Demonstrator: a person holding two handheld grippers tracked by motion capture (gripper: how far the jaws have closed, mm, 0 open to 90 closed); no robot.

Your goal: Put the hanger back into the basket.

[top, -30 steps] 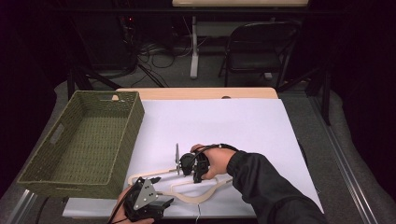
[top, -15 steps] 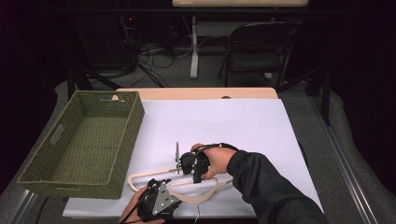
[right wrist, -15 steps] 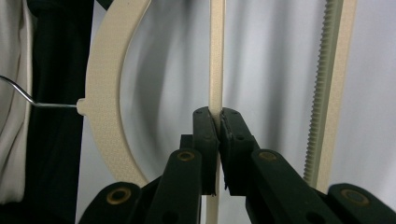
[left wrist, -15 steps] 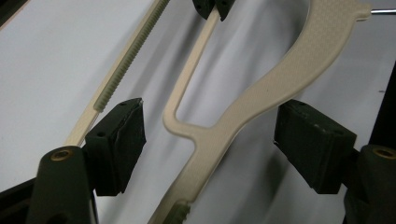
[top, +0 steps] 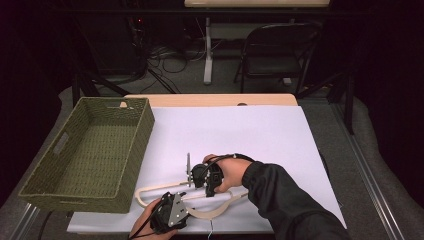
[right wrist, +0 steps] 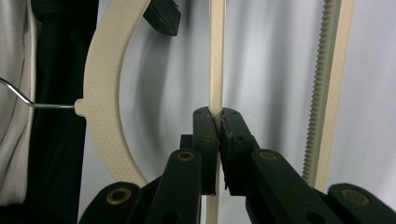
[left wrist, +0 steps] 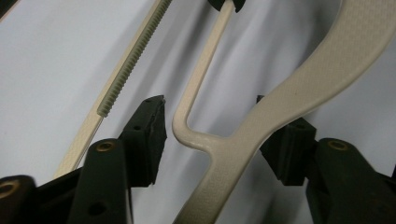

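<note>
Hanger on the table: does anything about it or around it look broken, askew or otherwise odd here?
Nothing looks damaged. The cream hanger lies flat on the white sheet beside the basket. The right claw is shut on its thin inner bar, and the left claw is open around its wide arm. The basket sits square.

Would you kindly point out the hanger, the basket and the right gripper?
hanger [left wrist: 299, 88], left gripper view, on its broad textured arm.
basket [top: 142, 131], high view, on its right wall.
right gripper [right wrist: 218, 122], right gripper view, between its jaws' tips.

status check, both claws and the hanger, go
Right claw shut on cream plastic hanger's thin bar. Left claw open, straddling its arm. Green wicker basket left, clear.
</note>
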